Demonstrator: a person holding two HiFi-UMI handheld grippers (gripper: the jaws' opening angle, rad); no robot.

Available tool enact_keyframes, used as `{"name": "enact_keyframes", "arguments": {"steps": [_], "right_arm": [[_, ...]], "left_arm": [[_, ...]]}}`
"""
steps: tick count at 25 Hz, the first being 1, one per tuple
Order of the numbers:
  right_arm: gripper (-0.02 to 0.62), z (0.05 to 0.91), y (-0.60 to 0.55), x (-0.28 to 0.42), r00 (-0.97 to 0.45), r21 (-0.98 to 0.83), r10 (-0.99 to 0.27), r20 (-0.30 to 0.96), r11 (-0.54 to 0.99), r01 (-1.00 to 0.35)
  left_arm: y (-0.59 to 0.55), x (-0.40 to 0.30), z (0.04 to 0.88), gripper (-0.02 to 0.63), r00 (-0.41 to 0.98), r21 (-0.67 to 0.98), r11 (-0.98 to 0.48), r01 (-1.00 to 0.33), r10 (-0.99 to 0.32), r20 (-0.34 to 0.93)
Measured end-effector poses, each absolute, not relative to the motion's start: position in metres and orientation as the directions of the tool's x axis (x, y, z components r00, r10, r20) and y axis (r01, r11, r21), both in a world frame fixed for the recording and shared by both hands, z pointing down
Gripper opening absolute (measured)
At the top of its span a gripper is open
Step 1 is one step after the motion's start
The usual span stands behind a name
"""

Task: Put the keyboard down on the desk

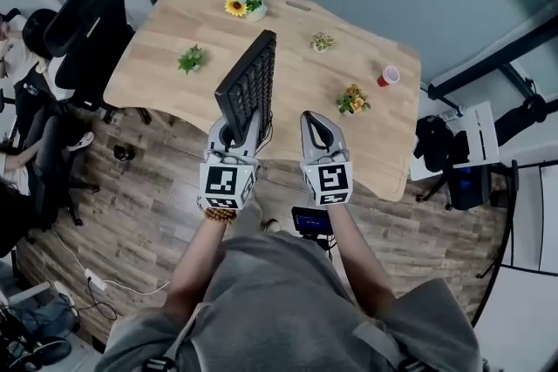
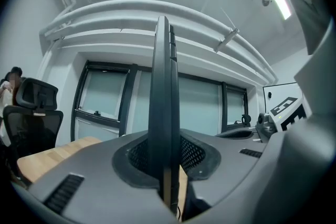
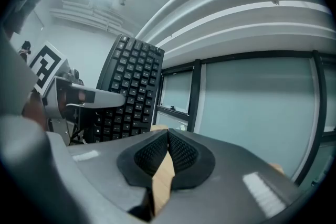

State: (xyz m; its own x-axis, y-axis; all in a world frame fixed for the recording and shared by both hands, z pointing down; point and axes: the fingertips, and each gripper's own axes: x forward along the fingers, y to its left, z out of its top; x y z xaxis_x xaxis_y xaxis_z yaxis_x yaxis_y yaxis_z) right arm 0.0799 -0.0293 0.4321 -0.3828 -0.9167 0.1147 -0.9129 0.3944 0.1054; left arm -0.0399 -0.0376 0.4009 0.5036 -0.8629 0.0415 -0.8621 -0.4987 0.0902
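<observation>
A black keyboard [image 1: 248, 83] stands on edge in the air above the near side of the wooden desk [image 1: 166, 39], keys facing right. My left gripper [image 1: 237, 133] is shut on its near end; in the left gripper view the keyboard [image 2: 164, 107] rises edge-on between the pads. My right gripper [image 1: 319, 133] is beside it to the right, shut and holding nothing. The right gripper view shows the keyboard's keys [image 3: 128, 94] at its left, with the right gripper [image 3: 167, 150] closed pad to pad.
On the desk stand a sunflower pot [image 1: 244, 4], a small green plant [image 1: 191, 58], a succulent [image 1: 323, 41], an orange-flower pot [image 1: 353, 98] and a red cup [image 1: 388, 76]. Black office chairs [image 1: 83, 30] stand left of the desk. A dark device [image 1: 311, 222] lies on the floor.
</observation>
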Motion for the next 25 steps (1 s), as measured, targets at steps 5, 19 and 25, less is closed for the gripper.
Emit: {"name": "enact_keyframes", "arguments": {"steps": [5, 19, 25], "right_arm": [[0.011, 0.43, -0.069, 0.059, -0.417, 0.124, -0.901, 0.122, 0.431, -0.894], [0.048, 0.45, -0.143, 0.024, -0.635, 0.132, -0.757, 0.154, 0.653, -0.746], [0.168, 0.471, -0.18, 0.019, -0.733, 0.093, -0.644, 0.218, 0.761, -0.641]], "left_arm": [[-0.073, -0.053, 0.4, 0.086, 0.538, 0.107, -0.532, -0.84, -0.843, 0.028], [-0.151, -0.065, 0.419, 0.087, 0.605, 0.279, -0.587, -0.76, -0.796, -0.027], [-0.184, -0.071, 0.446, 0.087, 0.611, 0.44, -0.563, -0.7, -0.791, -0.039]]}}
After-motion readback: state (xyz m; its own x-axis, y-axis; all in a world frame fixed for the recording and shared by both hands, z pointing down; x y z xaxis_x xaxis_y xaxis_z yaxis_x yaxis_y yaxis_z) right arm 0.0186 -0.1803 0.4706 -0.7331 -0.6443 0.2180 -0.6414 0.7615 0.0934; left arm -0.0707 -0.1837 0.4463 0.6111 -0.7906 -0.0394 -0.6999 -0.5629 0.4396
